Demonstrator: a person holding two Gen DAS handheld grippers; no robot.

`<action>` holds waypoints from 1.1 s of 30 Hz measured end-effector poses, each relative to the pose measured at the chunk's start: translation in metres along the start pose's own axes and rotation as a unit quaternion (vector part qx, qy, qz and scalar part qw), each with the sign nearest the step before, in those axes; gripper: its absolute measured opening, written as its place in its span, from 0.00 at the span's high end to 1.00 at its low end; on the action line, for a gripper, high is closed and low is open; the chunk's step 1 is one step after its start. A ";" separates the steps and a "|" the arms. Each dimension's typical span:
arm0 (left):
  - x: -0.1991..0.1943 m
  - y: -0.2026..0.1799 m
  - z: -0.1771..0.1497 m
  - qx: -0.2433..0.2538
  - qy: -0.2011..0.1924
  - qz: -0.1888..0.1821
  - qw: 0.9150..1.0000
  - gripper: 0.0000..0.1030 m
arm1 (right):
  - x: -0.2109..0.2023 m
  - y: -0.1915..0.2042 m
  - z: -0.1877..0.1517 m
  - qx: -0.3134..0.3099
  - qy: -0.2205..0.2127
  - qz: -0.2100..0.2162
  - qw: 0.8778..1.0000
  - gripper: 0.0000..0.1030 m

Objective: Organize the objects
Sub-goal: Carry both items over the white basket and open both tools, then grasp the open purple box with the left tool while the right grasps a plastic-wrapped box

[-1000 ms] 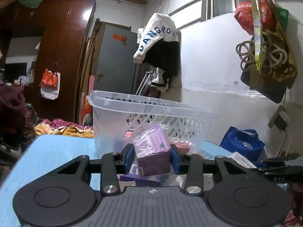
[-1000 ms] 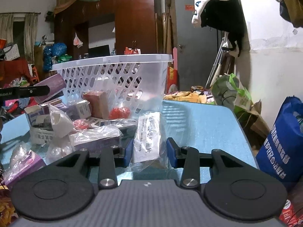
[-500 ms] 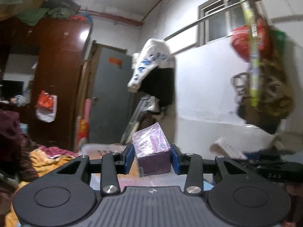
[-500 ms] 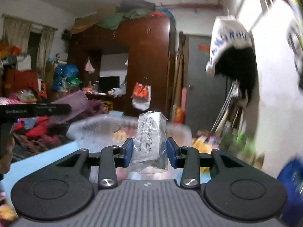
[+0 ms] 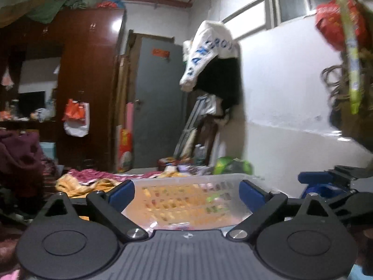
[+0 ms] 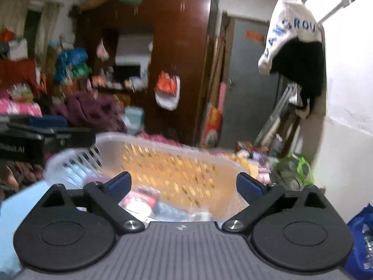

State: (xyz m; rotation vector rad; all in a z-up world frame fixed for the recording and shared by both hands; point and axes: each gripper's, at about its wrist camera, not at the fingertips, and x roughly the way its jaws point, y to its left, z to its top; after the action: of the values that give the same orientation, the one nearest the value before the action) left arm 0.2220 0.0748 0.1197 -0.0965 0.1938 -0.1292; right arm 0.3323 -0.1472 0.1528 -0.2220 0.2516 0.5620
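Claws first: the left claw (image 5: 186, 192) stands wide with nothing between its blue pads, and its jaws have just been opening; the right claw (image 6: 184, 183) is likewise spread wide and empty, its jaws also just opened. Both hang above the clear plastic basket (image 5: 193, 179), whose perforated far wall fills the gap between each pair of fingers. In the right wrist view the basket (image 6: 163, 144) lies ahead and below, its long axis running across the view from left to right, and blurred packets (image 6: 139, 201) lie on its floor just under the claw; which packet is which cannot be told through the motion blur. The left claw's body shows at the left edge of that view, beside the basket's near corner, so the two claws hang side by side over the same opening. Judging from this, whatever each carried now lies in the basket, and the next move probably means turning back toward the light blue table (image 6: 21, 200) for more items; none of those is visible here, so neither hand can be called nearer.
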 end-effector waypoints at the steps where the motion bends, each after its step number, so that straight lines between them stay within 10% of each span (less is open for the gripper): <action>1: -0.009 -0.001 -0.003 0.000 -0.001 -0.006 1.000 0.05 | -0.012 -0.003 -0.002 0.008 -0.009 0.003 1.000 0.02; 14: -0.101 0.005 -0.099 -0.011 0.017 0.009 1.000 0.07 | -0.097 -0.018 -0.129 0.056 0.013 0.073 0.996 0.00; 33: -0.080 0.008 -0.137 -0.012 0.081 0.046 0.996 0.24 | -0.068 -0.008 -0.144 0.061 0.057 0.075 0.994 0.18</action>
State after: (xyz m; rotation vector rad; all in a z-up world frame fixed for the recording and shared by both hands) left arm 0.1176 0.0820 0.0002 -0.1006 0.3609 -0.0432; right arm 0.2560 -0.2277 0.0377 -0.1164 0.4146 0.6819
